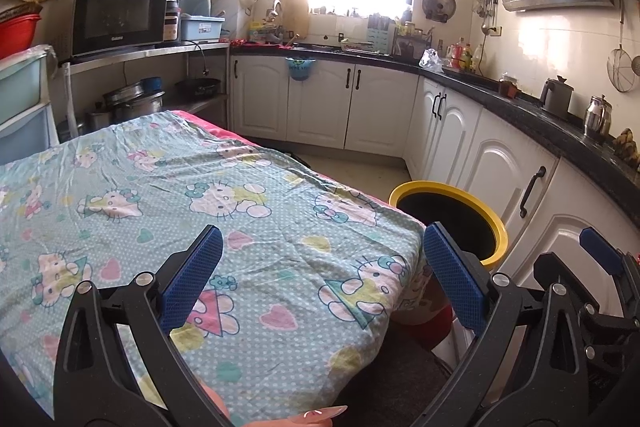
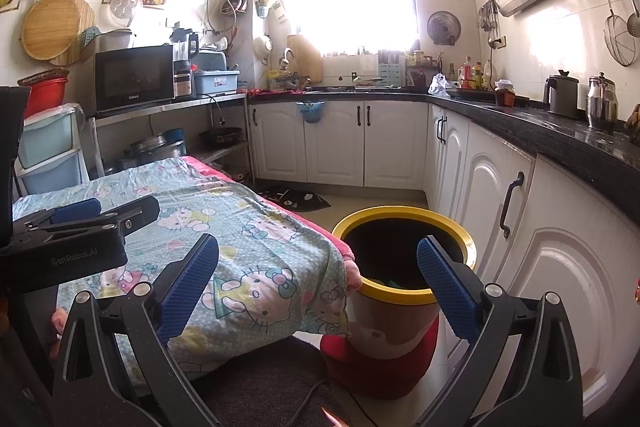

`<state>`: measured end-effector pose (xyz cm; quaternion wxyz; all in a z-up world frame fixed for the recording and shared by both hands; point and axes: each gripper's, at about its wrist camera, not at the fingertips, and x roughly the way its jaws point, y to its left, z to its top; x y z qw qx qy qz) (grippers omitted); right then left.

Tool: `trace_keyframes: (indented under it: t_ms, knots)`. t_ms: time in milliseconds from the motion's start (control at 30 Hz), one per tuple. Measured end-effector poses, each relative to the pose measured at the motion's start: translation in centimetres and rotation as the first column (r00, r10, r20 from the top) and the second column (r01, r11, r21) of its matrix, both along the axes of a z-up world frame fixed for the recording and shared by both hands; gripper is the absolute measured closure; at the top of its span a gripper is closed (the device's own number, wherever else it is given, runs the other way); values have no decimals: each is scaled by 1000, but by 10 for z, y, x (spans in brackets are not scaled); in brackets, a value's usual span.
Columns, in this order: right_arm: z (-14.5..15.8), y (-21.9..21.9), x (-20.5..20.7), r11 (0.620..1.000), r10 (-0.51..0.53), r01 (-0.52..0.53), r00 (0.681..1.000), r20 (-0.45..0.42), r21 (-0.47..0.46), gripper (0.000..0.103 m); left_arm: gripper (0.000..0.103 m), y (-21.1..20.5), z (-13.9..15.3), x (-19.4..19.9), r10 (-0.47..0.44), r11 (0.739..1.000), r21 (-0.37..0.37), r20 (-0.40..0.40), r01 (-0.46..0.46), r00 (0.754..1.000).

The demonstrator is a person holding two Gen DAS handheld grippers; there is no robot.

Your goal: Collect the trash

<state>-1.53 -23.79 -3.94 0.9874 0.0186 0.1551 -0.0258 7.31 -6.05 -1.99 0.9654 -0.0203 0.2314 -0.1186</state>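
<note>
Both handheld two-finger grippers with blue ribbed pads stand spread wide and carry nothing: left gripper (image 1: pixel 322 279) hovers over the near right part of the table draped in a pale blue cartoon-cat cloth (image 1: pixel 168 195), right gripper (image 2: pixel 318 281) hangs just off the table's corner with its right pad (image 2: pixel 446 291) in front of the mouth of the round bin with a yellow rim and dark liner (image 2: pixel 404 293). Bin stands on the floor close beside the table corner, between the table and the white cabinet doors (image 2: pixel 492 195); a pale scrap of something shows low inside it, too dim to identify. No loose trash visible anywhere on the cloth in either view, so either the collecting is finished or the remaining pieces lie outside the frames; cannot tell which. Risks, as judgement: the cloth is thin, creased and hangs loose over the edge beside the bin, so a pad dragged low across it could snag a fold and pull the drape toward the bin. The two tools sit close together at this corner, so a reach across by either could knock the other. Bin rim is near the right pad; a downward move could clip it and tip the bin. A dark cord (image 2: pixel 308 399) trails on the floor mat below, a catch hazard.
</note>
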Motion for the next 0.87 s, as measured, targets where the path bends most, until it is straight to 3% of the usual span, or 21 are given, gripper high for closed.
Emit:
trace_keyframes:
  t_ms: [600, 800, 867]
  knots:
    - [-1, -1, 3, 1000, 9, -9, 1000, -18, 4, 6, 10, 2, -6, 2, 6, 1000, 3, -42, -5, 999]
    - [3, 21, 35, 990, 138, -140, 987, -84, -25, 6, 10, 57, -7, 16, 144, 989, -4, -107, -146, 984]
    - [2, 46, 65, 967, 253, -256, 953, -167, 7, 6, 10, 104, -13, 24, 292, 956, 37, -125, -290, 948]
